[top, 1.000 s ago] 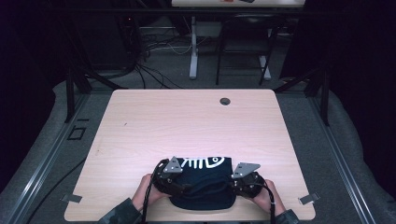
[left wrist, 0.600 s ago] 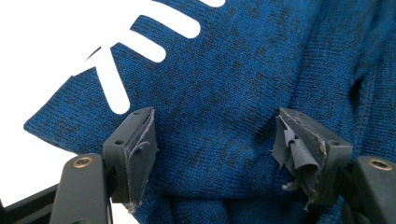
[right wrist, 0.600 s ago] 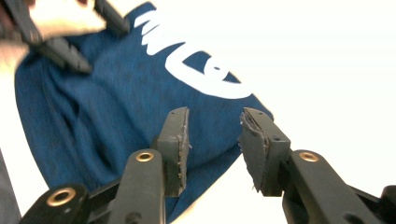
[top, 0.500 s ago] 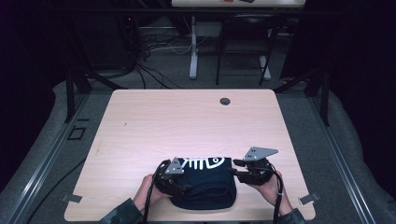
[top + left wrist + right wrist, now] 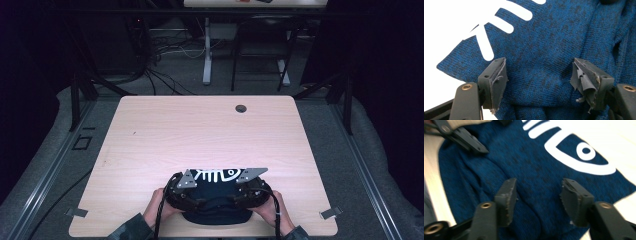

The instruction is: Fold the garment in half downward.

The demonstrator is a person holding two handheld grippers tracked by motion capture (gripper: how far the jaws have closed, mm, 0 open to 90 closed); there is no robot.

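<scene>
Down at the near edge of the counter point(image 5: 150, 130), a folded blue sweater point(image 5: 215, 200) with a white fish is lying. Left claw point(image 5: 539, 75) is sitting spread over the cloth, pinching nothing. Right claw point(image 5: 537, 197) has just been opening, spread above it too.

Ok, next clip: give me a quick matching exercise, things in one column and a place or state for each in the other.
Things:
1. blue garment
2. round hole
3. right gripper
4. fish-skeleton print

Places or states:
a. white, on the far part of the cloth
b. jaws apart over the fabric
c. bunched at the table's near edge
d. at the table's far edge

Pairs: 1-c, 2-d, 3-b, 4-a
</scene>
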